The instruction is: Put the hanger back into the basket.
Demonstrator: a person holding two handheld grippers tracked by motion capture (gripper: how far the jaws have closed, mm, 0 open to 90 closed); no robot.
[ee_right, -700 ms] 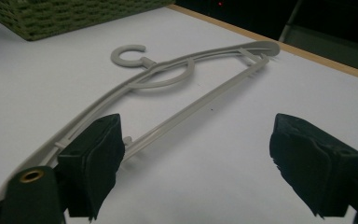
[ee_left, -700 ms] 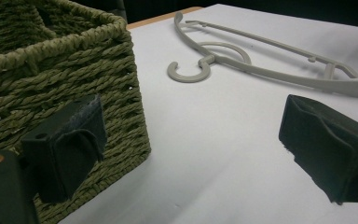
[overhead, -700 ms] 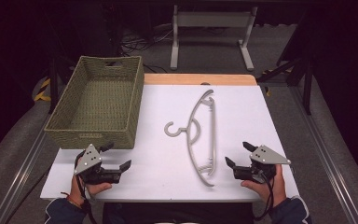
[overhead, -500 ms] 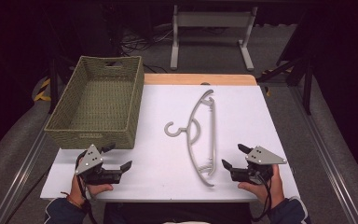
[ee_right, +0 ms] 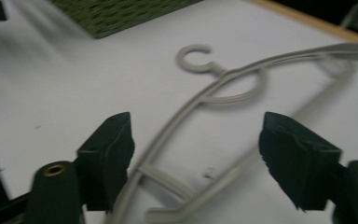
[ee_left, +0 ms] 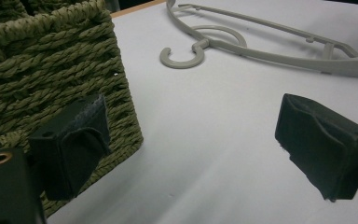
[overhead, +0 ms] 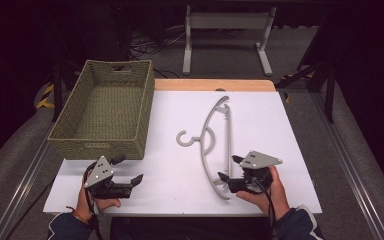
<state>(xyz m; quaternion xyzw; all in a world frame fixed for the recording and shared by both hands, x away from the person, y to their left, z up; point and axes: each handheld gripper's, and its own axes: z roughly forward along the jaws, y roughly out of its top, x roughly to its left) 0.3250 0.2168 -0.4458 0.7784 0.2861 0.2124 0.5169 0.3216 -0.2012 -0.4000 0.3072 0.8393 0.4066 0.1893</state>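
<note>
Right gripper view: hanger [ee_right: 223, 84] end between spread jaws.

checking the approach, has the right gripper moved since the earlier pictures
Yes. The right gripper has slid left across the white table, closing on the near end of the grey plastic hanger, which has stayed put.

Rough woven wicker basket [overhead: 105, 112], smooth matt plastic hanger [overhead: 215, 140], matt white tabletop [overhead: 260, 120] w/ wood edge.

text: none legible | labels/brands/numbers: none readable | basket [overhead: 105, 112] front, ahead of the left jaws: a small patch, too blurred to read | hanger [overhead: 215, 137] between the right jaws: no marking visible
</note>
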